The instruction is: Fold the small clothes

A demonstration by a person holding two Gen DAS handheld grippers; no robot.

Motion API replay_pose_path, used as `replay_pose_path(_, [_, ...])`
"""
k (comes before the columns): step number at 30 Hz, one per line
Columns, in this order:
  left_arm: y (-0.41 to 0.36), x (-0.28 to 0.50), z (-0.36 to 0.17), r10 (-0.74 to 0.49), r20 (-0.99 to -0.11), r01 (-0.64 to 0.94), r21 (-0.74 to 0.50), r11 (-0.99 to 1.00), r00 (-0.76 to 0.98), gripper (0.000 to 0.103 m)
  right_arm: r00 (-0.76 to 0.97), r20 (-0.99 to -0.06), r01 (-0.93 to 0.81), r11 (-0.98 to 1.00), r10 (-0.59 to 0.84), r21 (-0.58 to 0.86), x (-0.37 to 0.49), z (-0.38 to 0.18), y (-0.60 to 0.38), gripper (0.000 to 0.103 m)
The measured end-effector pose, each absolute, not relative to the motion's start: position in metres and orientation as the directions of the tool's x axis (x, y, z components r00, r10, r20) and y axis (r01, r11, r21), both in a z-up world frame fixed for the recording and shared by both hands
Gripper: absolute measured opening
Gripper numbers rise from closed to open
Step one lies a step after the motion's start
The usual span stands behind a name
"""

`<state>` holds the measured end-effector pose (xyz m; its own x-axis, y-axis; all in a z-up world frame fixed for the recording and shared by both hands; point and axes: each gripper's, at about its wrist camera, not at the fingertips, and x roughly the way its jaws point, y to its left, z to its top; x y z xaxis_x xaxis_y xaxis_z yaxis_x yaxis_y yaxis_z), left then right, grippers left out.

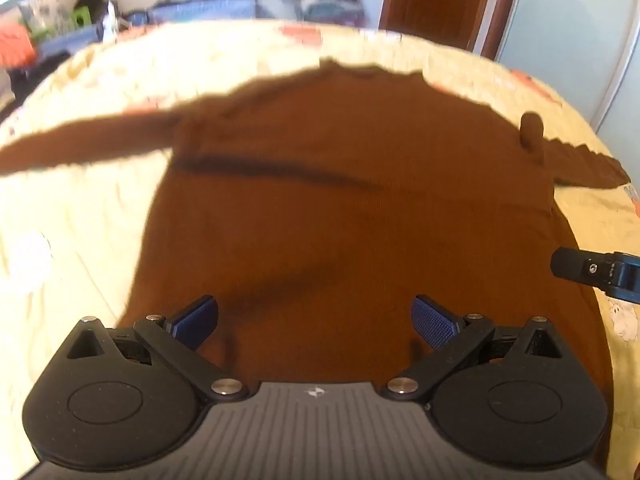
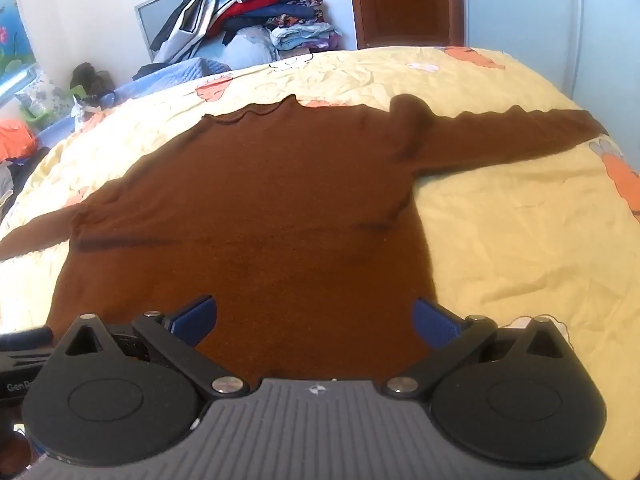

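1. Underneath everything, yellow bedspread (image 2: 520,240) with orange prints.
2. Brown sweater (image 2: 260,200) lies flat on it, sleeves spread, collar away from both cameras.
3. Only the right view shows clearly the clothes pile (image 2: 256,12) by the wall; left view is blurred.
4. Left gripper (image 1: 314,322): fingers released wide over the hem, empty.
5. Right gripper (image 2: 314,322): likewise spread, empty; nothing blocks the sweater.

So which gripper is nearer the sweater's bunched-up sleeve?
Right. The right gripper sits over the hem below the bunched sleeve; the left gripper is farther across the sweater.
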<state>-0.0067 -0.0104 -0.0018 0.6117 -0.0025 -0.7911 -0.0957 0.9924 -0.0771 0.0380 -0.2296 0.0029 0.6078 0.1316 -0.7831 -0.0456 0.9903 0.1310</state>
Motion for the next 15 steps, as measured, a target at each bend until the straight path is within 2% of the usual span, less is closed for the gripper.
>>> replay_pose_path(4, [-0.022, -0.009, -0.003, 0.054, -0.748, -0.082, 0.0, 0.997, 0.662, 0.103, 0.602, -0.788, -0.04, 0.991, 0.127, 0.129, 0.041, 0.001, -0.236, 0.103])
replay_pose_path(9, [-0.02, -0.011, 0.003, 0.001, -0.709, -0.062, -0.061, 0.996, 0.706, 0.103, 0.593, -0.796, -0.029, 0.991, 0.123, 0.131, 0.043, -0.003, -0.241, 0.103])
replay_pose_path(15, [-0.013, 0.01, -0.012, 0.073, -0.675, -0.098, 0.001, 0.995, 0.735, 0.103, 0.582, -0.804, -0.027, 0.991, 0.124, 0.133, 0.046, -0.011, -0.242, 0.103])
